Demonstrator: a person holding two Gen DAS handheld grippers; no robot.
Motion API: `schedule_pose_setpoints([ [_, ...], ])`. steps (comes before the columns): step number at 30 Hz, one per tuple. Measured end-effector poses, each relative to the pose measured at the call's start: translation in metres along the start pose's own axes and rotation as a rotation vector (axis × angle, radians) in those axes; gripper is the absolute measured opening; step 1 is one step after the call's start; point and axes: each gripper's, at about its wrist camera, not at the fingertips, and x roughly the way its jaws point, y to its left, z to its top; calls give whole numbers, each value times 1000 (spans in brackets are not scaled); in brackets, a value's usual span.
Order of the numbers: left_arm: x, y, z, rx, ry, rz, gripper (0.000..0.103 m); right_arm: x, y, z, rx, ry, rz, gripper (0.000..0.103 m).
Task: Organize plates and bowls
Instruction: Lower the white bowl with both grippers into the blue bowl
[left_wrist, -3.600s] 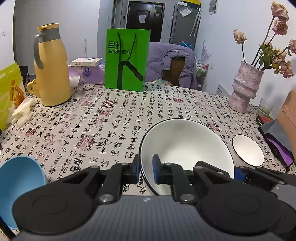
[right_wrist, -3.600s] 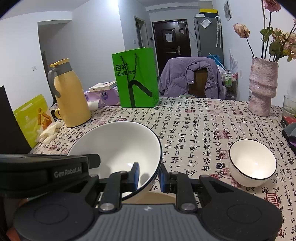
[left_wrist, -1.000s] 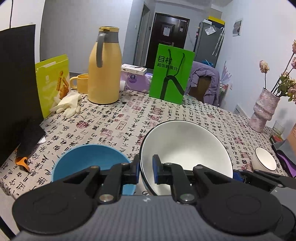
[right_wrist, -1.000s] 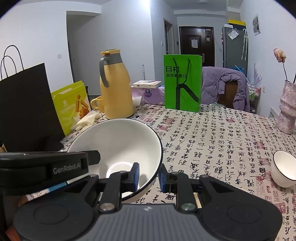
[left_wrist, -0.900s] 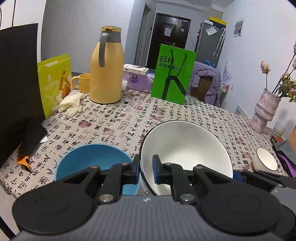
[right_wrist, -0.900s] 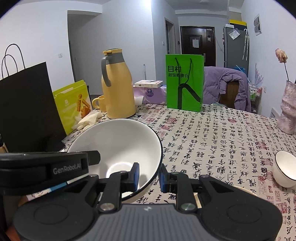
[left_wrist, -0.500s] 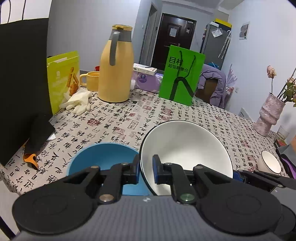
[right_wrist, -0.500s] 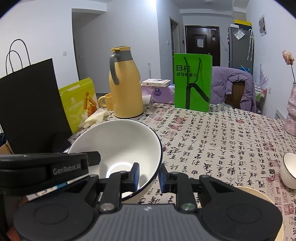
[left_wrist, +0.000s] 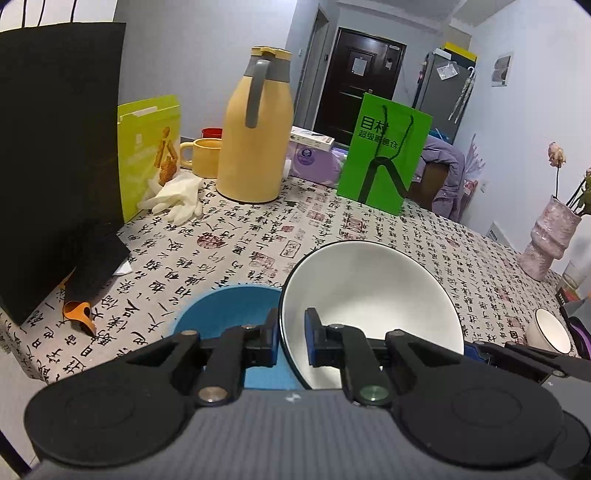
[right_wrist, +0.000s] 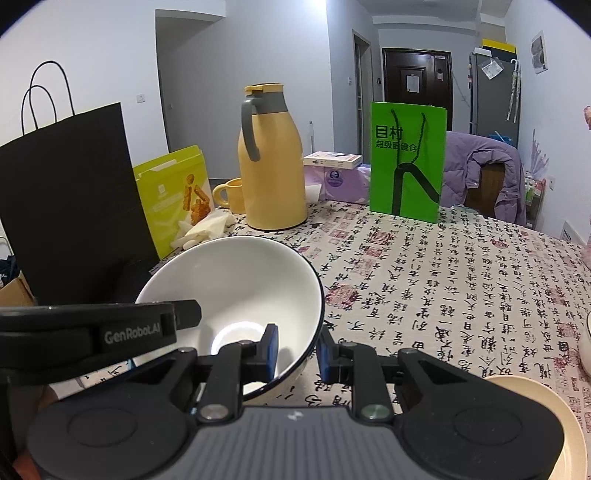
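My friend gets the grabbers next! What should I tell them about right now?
Left gripper: shut on the rim of the big white bowl.
Right gripper: shut on the same bowl's opposite rim, so both carry it above the table.
Blue bowl: on the table, just left of the white bowl.
Small white bowl: far right. Cream dish: near right.
Done: big bowl lifted.
Left: probably nest it in the blue bowl, then gather the rest.
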Motion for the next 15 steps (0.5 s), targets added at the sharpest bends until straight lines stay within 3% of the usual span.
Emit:
schedule_pose_setpoints([
  [15,4,18,1,-26,6,11,13,13,13,2,-7,15,15,21],
])
